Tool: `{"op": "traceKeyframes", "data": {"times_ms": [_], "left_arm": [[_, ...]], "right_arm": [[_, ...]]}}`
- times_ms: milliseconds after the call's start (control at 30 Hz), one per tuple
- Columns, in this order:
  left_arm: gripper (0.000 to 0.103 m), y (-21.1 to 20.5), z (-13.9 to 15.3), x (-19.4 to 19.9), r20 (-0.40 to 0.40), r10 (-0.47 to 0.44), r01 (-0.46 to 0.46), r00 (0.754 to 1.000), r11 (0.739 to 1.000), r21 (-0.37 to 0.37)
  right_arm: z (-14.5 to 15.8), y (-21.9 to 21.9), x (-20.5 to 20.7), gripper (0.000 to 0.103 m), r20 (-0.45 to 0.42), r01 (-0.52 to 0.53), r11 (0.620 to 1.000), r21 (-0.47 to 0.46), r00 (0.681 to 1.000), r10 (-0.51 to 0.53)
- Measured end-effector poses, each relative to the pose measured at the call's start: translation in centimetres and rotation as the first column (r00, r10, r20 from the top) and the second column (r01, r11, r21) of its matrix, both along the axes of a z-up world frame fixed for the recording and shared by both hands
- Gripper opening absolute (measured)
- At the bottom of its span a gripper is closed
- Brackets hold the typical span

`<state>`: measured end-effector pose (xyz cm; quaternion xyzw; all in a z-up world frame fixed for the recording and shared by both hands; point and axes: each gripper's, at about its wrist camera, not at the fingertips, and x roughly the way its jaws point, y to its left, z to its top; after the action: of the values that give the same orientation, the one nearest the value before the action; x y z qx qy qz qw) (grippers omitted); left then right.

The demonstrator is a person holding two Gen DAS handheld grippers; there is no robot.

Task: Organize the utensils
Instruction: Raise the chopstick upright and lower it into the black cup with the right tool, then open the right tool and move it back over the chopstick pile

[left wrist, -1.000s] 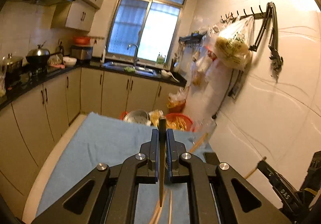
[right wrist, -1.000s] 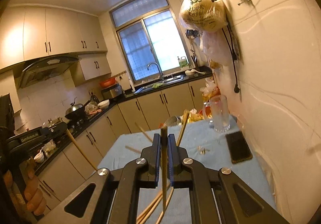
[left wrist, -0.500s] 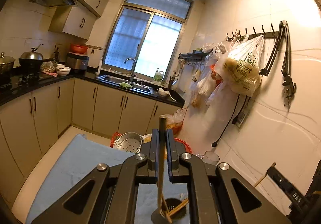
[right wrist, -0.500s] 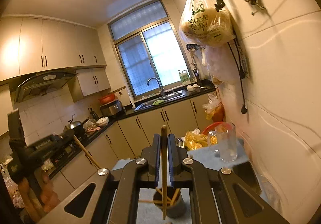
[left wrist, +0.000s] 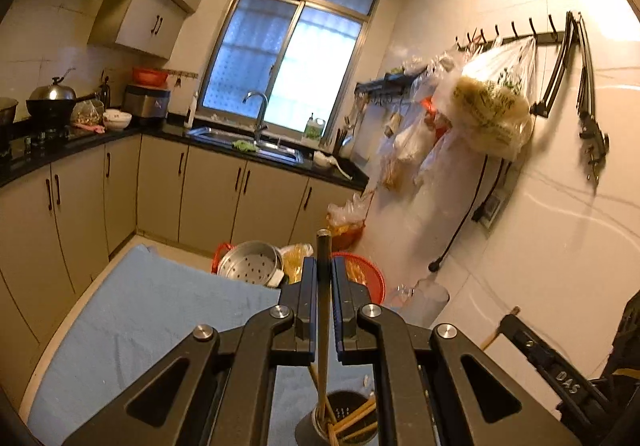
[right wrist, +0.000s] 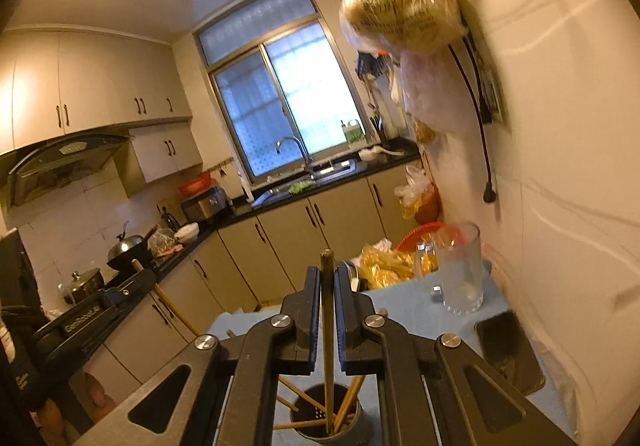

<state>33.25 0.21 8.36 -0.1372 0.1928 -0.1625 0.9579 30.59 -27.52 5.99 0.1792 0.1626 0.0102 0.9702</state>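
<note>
While both the left gripper (left wrist: pixel 323 278) and right gripper (right wrist: pixel 328 282) clamp one chopstick (left wrist: pixel 322 326) each over the holder (right wrist: pixel 329 420) mid-table, expect light, stiff, slippery sticks; grip mid-shaft.

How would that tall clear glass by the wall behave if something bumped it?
The glass looks tall and narrow, so it would probably tip rather than slide. It seems empty, so likely light. It stands on soft blue cloth, which may cushion a fall, though it could still crack.
</note>
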Motion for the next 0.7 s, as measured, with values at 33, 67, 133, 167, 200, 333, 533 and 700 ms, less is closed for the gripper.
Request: {"op": "traceKeyframes", "data": {"times_ms": [33, 67, 133, 167, 200, 333, 533, 700], "left_arm": [[0.007, -0.1, -0.3, 0.0, -0.008, -0.003, 0.003, 1.000, 1.000, 0.001], [0.007, -0.1, -0.7, -0.1, -0.014, -0.003, 0.003, 1.000, 1.000, 0.007], [0.007, -0.4, -1.3, 0.0, -0.028, -0.009, 0.009, 1.000, 1.000, 0.013], [0.007, -0.4, -1.5, 0.0, -0.039, -0.010, 0.011, 0.999, 1.000, 0.013], [0.007, -0.5, -1.8, 0.1, -0.048, -0.012, 0.013, 0.999, 1.000, 0.012], [0.007, -1.1, -2.7, 0.2, -0.082, -0.028, 0.030, 0.996, 0.999, 0.025], [0.007, -2.3, -4.2, 0.0, -0.133, -0.052, 0.062, 0.990, 0.996, 0.069], [0.036, -2.3, -4.3, -0.8, -0.164, -0.067, 0.081, 0.984, 0.993, 0.084]], "right_arm": [[-0.7, 0.1, 0.2, 0.008, -0.013, 0.000, 1.000, -0.001, 1.000, 0.000], [-1.1, 0.1, 0.4, 0.008, -0.022, -0.002, 1.000, 0.001, 1.000, 0.002], [-1.9, 0.0, 0.6, 0.008, -0.041, -0.003, 1.000, 0.002, 0.999, 0.003], [-2.4, 0.0, 0.7, 0.008, -0.049, -0.002, 1.000, 0.002, 0.999, 0.002], [-2.8, -0.1, 0.7, 0.008, -0.059, -0.001, 1.000, 0.004, 0.998, 0.001], [-4.1, 0.0, 1.0, 0.008, -0.091, -0.009, 1.000, 0.010, 0.996, 0.010], [-5.9, 0.2, 1.5, 0.009, -0.138, -0.025, 1.000, 0.013, 0.990, 0.027], [-6.2, -0.6, 1.3, 0.013, -0.154, -0.014, 0.998, 0.054, 0.988, 0.022]]}}
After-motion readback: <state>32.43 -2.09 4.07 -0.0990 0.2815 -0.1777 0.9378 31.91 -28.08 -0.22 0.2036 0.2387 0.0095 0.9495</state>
